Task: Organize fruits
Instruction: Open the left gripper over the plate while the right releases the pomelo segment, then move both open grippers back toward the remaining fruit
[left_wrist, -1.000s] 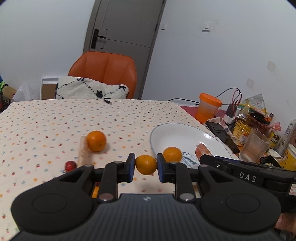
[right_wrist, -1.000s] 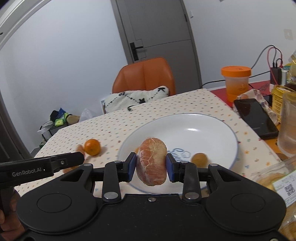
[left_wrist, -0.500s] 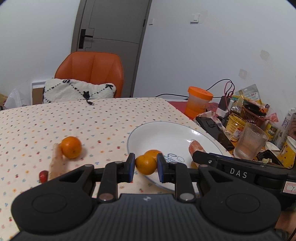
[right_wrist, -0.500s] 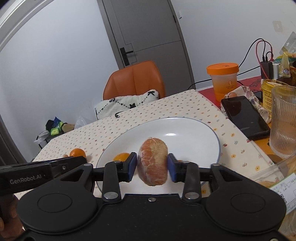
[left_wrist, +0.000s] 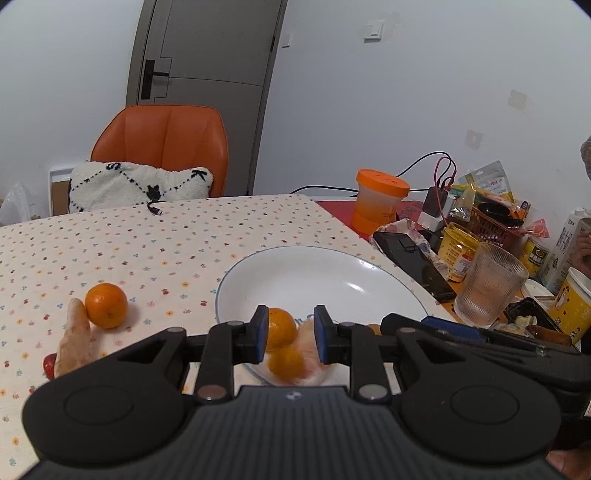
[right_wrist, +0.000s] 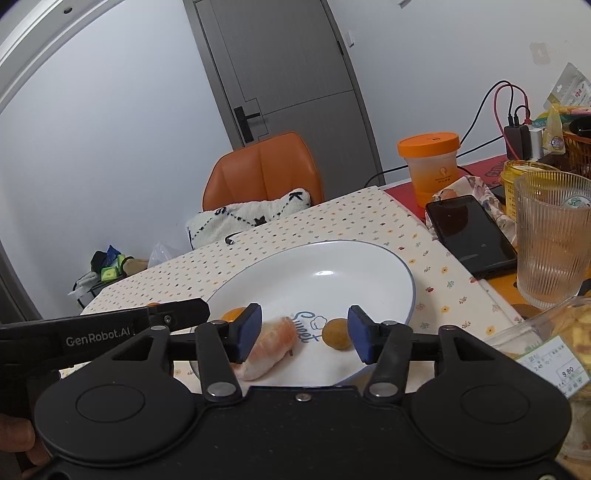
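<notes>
Left wrist view: the left tongs (left_wrist: 289, 334) hung spread over the near rim of the white plate (left_wrist: 332, 273), gripping nothing. Between the blue pads showed two round, glossy tangerines (left_wrist: 281, 328), one above the other and the lower one blurred, with a pale netted fruit (left_wrist: 309, 350) against them. A third tangerine (left_wrist: 106, 305) sat on the dotted tablecloth (left_wrist: 147, 251), touching a pale elongated vegetable (left_wrist: 72, 339). To the right stood a ribbed glass (left_wrist: 489, 282), a dark phone (left_wrist: 413, 264), an orange-lidded jar (left_wrist: 378, 201) and crowded tins and packets. An orange chair (left_wrist: 162, 144) with a fluffy cushion (left_wrist: 138, 184) stood beyond the table.

Right wrist view: the right tongs (right_wrist: 304, 334) were released, wide apart above the plate (right_wrist: 369, 266). The netted fruit (right_wrist: 271, 347) lay on the plate just beside the left pad, though whether touching it was unclear. A small, dull brownish round fruit (right_wrist: 337, 334) rested apart near the right pad. A tangerine (right_wrist: 232, 315) peeked out behind the left tongs' black finger (right_wrist: 177, 312). The ribbed glass (right_wrist: 554, 236) and phone (right_wrist: 471, 234) crowded the right edge.
</notes>
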